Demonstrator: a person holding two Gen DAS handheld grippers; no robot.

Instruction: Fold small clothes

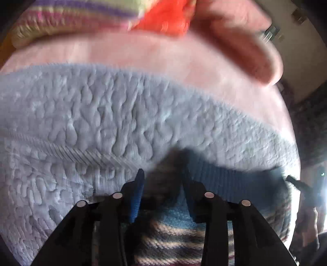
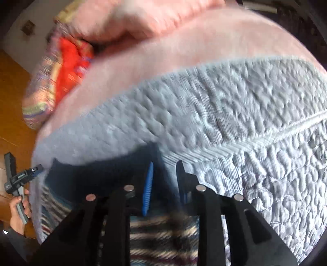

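A small striped knit garment (image 1: 163, 241) with a blue ribbed hem (image 1: 235, 180) hangs close under both cameras. My left gripper (image 1: 162, 184) is shut on a bunched dark fold of the hem. In the right wrist view the garment (image 2: 163, 231) and its hem (image 2: 98, 174) stretch leftward. My right gripper (image 2: 164, 180) is shut on the hem, with blue fabric between its pads. Far left, a hand (image 2: 17, 212) holds the left gripper (image 2: 37, 169) at the garment's other end. The right gripper (image 1: 296, 184) shows at the right edge of the left wrist view.
Below lies a pale blue quilted cover (image 1: 102, 114) (image 2: 245, 102) over a pink blanket (image 1: 143, 51) (image 2: 163, 51). A striped pillow (image 1: 71, 16) (image 2: 40, 102) and red cloth (image 1: 163, 18) (image 2: 69, 67) sit at the far end. Wooden floor (image 2: 12, 102) lies beyond the bed's edge.
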